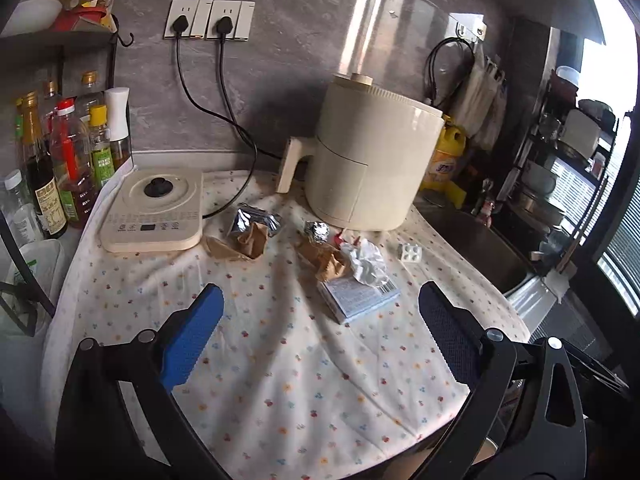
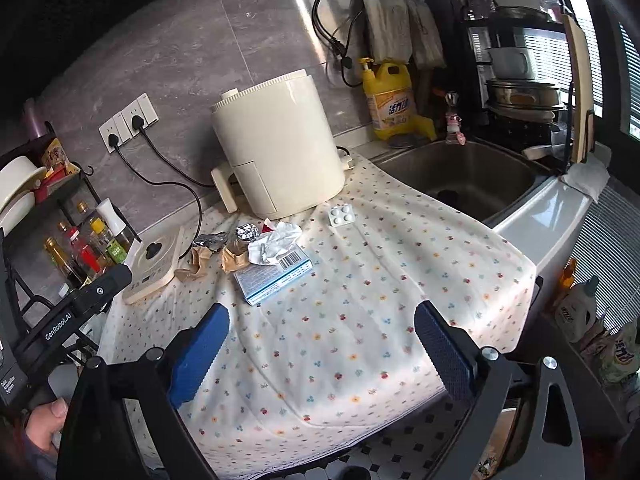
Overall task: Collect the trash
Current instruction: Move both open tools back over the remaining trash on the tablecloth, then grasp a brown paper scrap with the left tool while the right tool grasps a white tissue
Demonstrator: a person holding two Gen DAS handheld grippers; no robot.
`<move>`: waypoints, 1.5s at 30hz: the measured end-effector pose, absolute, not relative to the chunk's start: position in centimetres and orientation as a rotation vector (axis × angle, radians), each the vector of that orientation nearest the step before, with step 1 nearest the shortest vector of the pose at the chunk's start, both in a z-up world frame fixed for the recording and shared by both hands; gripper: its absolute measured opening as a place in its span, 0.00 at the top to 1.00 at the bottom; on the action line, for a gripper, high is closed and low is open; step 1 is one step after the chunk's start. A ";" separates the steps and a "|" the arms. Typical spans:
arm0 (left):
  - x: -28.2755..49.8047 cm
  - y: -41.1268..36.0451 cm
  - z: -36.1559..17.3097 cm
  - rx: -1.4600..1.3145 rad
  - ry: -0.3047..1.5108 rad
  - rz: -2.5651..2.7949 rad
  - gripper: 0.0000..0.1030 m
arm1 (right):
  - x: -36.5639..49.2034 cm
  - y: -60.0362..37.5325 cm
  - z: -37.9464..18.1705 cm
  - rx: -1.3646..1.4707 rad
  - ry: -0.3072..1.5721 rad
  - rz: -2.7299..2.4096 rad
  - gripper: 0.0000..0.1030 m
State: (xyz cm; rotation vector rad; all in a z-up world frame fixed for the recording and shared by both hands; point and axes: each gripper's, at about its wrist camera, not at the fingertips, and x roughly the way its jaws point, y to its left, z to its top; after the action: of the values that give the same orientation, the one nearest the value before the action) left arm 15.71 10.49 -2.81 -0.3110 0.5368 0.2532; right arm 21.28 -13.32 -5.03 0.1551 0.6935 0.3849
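Note:
Trash lies on the flowered cloth (image 1: pixel 280 360) (image 2: pixel 360 320): a blue-white flat box (image 1: pixel 358 296) (image 2: pixel 274 274), crumpled white paper (image 1: pixel 366 264) (image 2: pixel 276 242), brown paper scraps (image 1: pixel 248 242) (image 2: pixel 234 258), a foil ball (image 1: pixel 317 231) (image 2: pixel 247 232), a foil wrapper (image 1: pixel 252 220) (image 2: pixel 208 242) and a white pill blister (image 1: pixel 411 254) (image 2: pixel 341 215). My left gripper (image 1: pixel 320 344) is open and empty, above the cloth in front of the trash. My right gripper (image 2: pixel 322 350) is open and empty, also short of the box. The left gripper's body (image 2: pixel 76 312) shows in the right wrist view.
A cream air fryer (image 1: pixel 368 160) (image 2: pixel 280 144) stands behind the trash, an induction cooker (image 1: pixel 154 208) (image 2: pixel 156 260) to the left. Sauce bottles (image 1: pixel 68 160) stand far left with a bag-lined bin (image 1: pixel 28 280) below. A sink (image 2: pixel 460 180) and dish rack (image 2: pixel 520 80) lie right.

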 end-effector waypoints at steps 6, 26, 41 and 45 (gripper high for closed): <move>17.6 13.7 -3.4 -0.326 0.539 0.274 0.06 | 23.8 -9.8 -5.4 0.132 0.704 0.409 0.15; 29.0 19.4 -9.8 -0.346 0.703 0.261 0.25 | 34.1 -1.3 -9.0 0.075 0.809 0.397 0.27; 32.7 21.5 -15.0 -0.315 0.863 0.290 0.64 | 38.0 1.9 -13.5 0.024 0.929 0.374 0.47; 32.2 21.7 -14.7 -0.307 0.862 0.291 0.85 | 37.9 1.6 -14.3 0.024 0.953 0.380 0.87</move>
State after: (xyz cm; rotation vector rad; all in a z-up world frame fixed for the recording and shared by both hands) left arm 32.25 21.71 -14.73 -0.3068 0.8618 0.2908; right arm 37.91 1.65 -14.29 0.0240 0.9534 0.3800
